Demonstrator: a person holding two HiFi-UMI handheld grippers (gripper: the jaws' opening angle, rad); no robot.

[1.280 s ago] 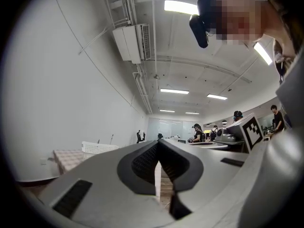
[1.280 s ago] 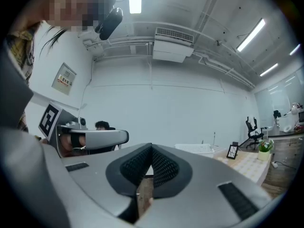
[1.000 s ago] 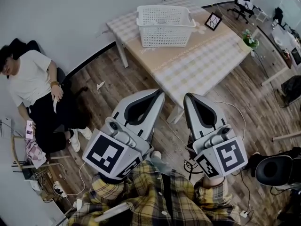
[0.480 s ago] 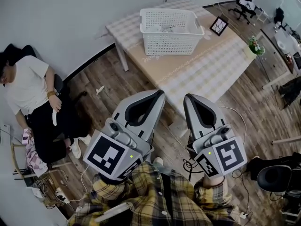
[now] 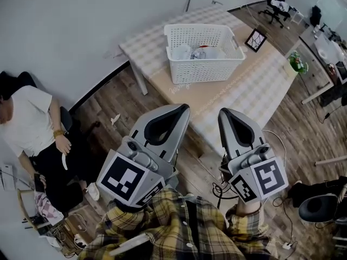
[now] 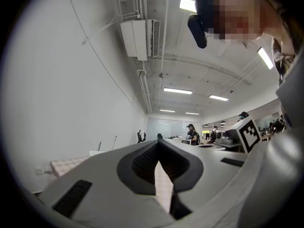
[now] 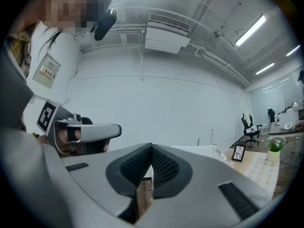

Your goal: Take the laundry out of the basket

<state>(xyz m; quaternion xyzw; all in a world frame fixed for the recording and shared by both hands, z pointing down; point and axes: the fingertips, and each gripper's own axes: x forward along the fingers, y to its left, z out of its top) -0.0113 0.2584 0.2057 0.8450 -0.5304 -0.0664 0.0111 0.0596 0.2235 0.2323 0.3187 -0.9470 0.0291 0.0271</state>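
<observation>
A white lattice laundry basket [image 5: 203,53] stands on the far end of a checked table [image 5: 255,85]. Crumpled pale laundry [image 5: 198,51] with a bit of red shows inside it. Both grippers are held close to my body, short of the table and well apart from the basket. My left gripper [image 5: 181,108] is shut with nothing in it, its jaws [image 6: 158,141] pointing up toward the room. My right gripper [image 5: 225,111] is also shut and empty. In the right gripper view [image 7: 152,146] the basket's rim [image 7: 199,149] shows just beyond the jaws.
A person in a white shirt [image 5: 32,129] sits on the floor by the left wall. A small picture frame [image 5: 255,38] and a potted plant [image 5: 297,63] stand on the table's right side. An office chair [image 5: 279,4] is at the back, and a black seat [image 5: 320,205] with cables is at lower right.
The table and basket have come nearer and lower in the head view, and the laundry inside now shows. Both grippers stay shut in the same pose.
</observation>
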